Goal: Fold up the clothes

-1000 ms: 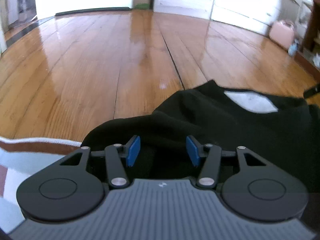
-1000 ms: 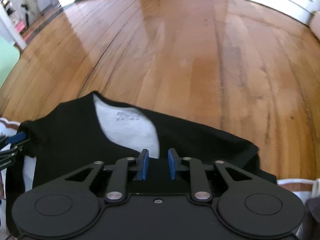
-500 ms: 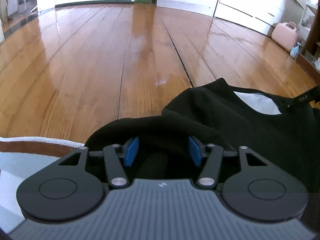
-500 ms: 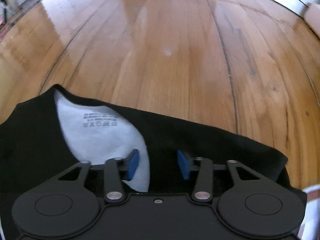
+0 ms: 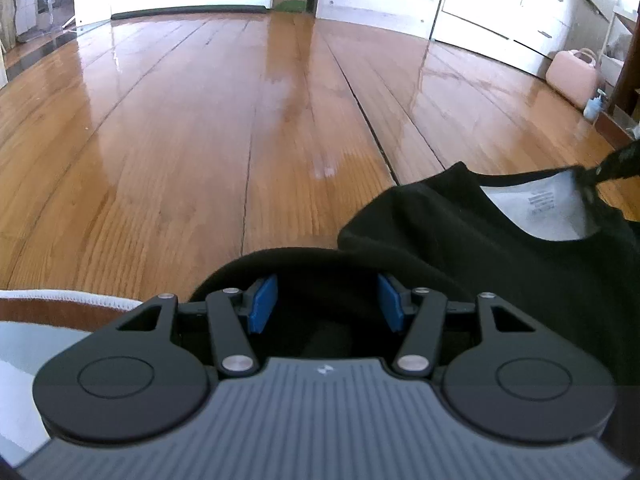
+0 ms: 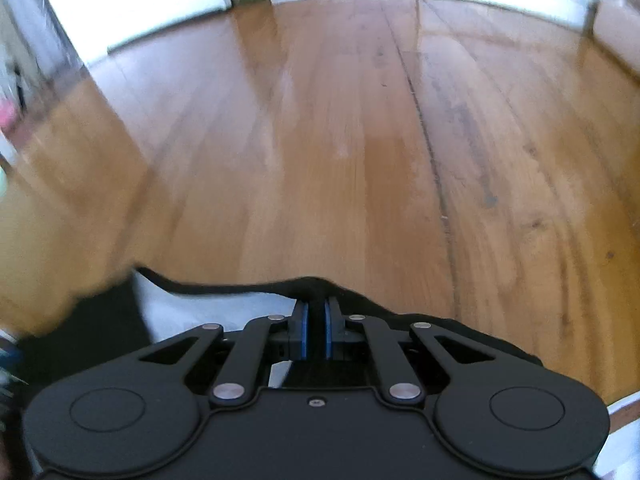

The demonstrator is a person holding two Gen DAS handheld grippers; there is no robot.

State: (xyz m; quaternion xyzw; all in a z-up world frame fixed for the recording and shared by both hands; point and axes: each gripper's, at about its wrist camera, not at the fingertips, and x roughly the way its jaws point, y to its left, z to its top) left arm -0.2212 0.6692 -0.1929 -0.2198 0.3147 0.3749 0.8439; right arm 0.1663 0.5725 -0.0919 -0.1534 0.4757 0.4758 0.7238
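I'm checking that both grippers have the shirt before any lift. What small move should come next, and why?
Probably close the left gripper: its blue pads stand wide apart around a fold of the black shirt, while the right gripper is already pinched on the collar edge.

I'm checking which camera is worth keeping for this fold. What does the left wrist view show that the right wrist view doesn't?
Only the left wrist view shows the left gripper open over dark cloth, the printed neck label and a pink case. Only the right wrist view shows the right gripper shut on the collar edge. Both share the black shirt and the wooden floor.
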